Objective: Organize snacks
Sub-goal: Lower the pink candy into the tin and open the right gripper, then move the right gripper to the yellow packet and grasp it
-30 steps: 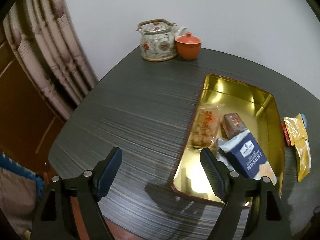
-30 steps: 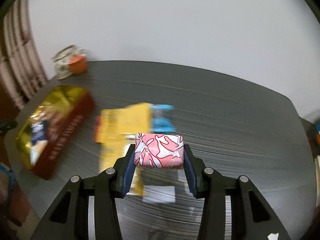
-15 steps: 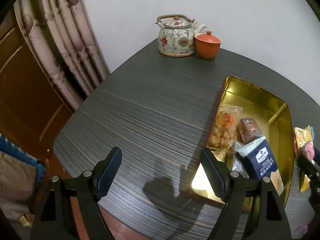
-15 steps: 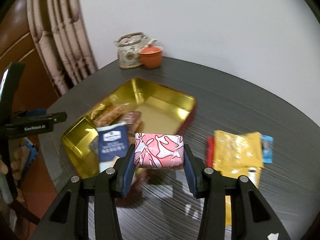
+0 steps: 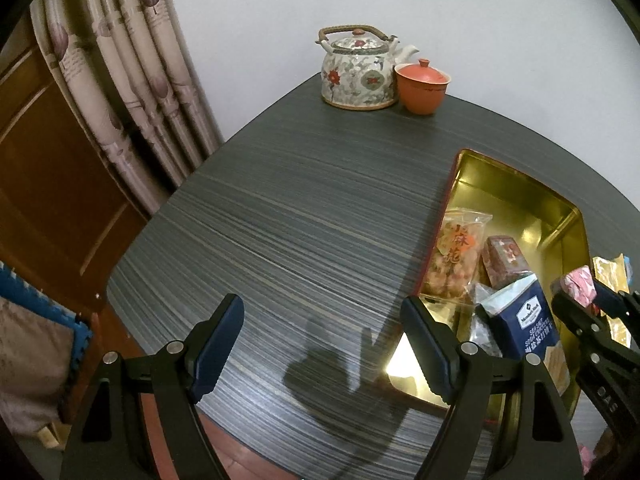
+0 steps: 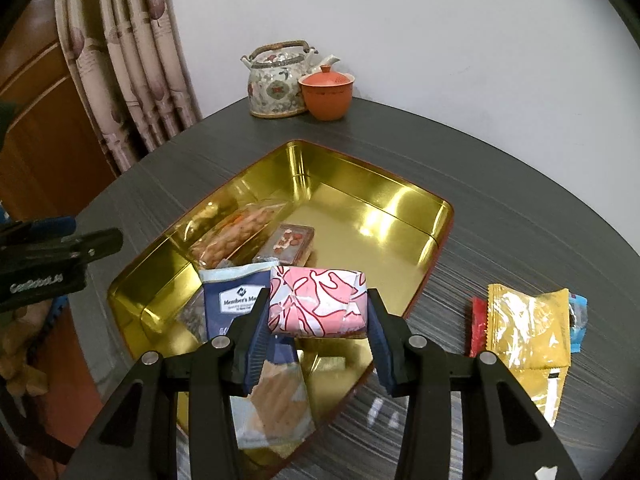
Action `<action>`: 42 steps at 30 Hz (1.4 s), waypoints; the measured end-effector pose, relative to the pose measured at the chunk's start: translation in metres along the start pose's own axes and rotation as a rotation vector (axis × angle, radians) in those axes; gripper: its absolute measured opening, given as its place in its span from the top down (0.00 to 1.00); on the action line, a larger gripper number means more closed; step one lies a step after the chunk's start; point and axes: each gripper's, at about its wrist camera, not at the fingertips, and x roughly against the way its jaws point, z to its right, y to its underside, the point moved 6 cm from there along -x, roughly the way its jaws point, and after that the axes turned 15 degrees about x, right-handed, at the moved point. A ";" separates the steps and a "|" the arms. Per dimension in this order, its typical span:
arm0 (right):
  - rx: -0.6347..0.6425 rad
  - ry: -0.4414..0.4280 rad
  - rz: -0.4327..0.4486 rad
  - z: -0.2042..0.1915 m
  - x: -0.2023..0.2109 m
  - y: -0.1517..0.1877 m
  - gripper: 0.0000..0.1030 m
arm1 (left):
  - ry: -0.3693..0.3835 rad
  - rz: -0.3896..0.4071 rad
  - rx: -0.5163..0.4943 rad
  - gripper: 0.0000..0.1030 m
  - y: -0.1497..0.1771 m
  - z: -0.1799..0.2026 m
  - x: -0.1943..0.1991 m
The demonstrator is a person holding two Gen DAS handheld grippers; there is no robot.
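My right gripper [image 6: 318, 322] is shut on a pink-and-white snack pack [image 6: 318, 302] and holds it above the near part of the gold tin tray [image 6: 360, 220]. In the tray lie a blue cracker box [image 6: 236, 304], a clear bag of fried snacks [image 6: 232, 236] and a brown bar [image 6: 290, 242]. My left gripper [image 5: 322, 344] is open and empty over the dark table, left of the tray [image 5: 520, 196]. The pink pack also shows at the right edge of the left wrist view [image 5: 578, 284].
Yellow packets [image 6: 528, 332], a red stick [image 6: 478, 332] and a blue wrapper [image 6: 578, 320] lie on the table right of the tray. A floral teapot [image 6: 278, 80] and an orange lidded cup [image 6: 327, 90] stand at the far edge. Curtains [image 5: 120, 80] hang on the left.
My right gripper has swung left with the pink pack, from over the yellow packets to above the tray. My left gripper has drifted left, away from the tray, still open.
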 end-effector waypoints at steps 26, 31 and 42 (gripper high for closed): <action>0.009 -0.010 0.005 -0.006 -0.001 -0.003 0.41 | 0.014 0.009 -0.030 0.21 0.001 0.011 0.002; -0.011 -0.022 0.032 -0.004 0.012 0.000 0.41 | 0.012 0.008 -0.030 0.21 0.001 0.011 0.002; -0.079 0.133 0.017 0.066 0.056 0.055 0.32 | 0.007 0.013 -0.042 0.21 0.003 0.011 0.002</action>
